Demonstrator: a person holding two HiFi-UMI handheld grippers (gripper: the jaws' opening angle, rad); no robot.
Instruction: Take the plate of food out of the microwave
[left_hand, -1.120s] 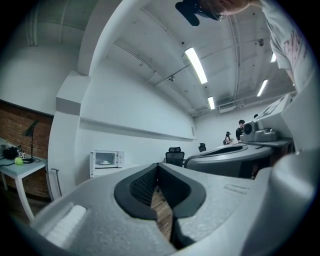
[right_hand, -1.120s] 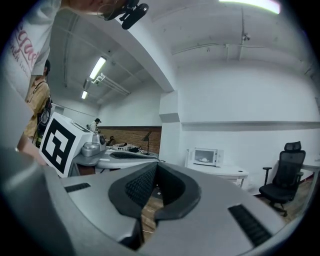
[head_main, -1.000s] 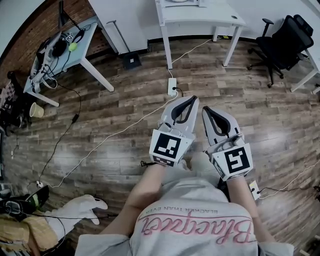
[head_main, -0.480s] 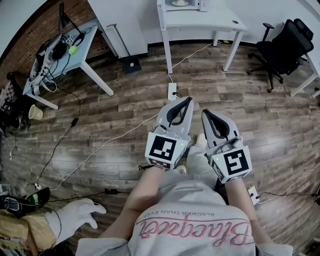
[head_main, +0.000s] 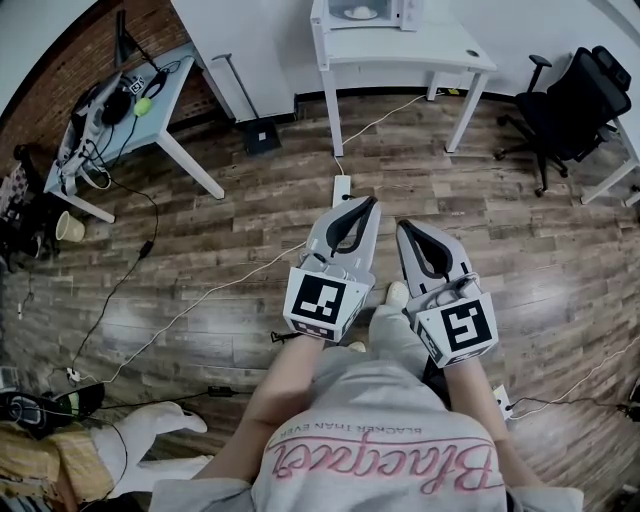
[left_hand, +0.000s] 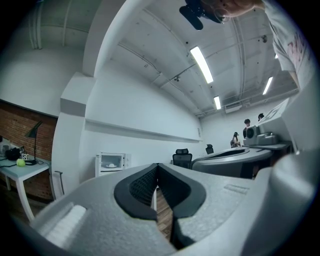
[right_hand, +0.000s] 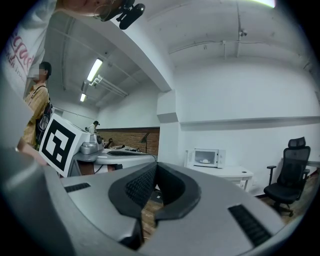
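A white microwave (head_main: 365, 12) stands on a white table (head_main: 400, 45) at the far end of the room, its door closed, with a plate of food (head_main: 358, 12) showing through the window. It looks small and distant in the left gripper view (left_hand: 112, 161) and the right gripper view (right_hand: 208, 157). My left gripper (head_main: 360, 201) and right gripper (head_main: 403, 227) are held side by side over the wooden floor, pointing toward the table and far short of it. Both are shut with nothing between the jaws (left_hand: 157, 166) (right_hand: 156, 165).
A power strip (head_main: 341, 187) and cables lie on the floor between me and the table. A black office chair (head_main: 580, 95) stands at the right, a cluttered desk (head_main: 150, 90) at the left. People stand in the distance (left_hand: 235, 139).
The view has advanced toward the table, so more of the microwave shows at the top edge. Both grippers sit slightly lower in the head view and stay shut.
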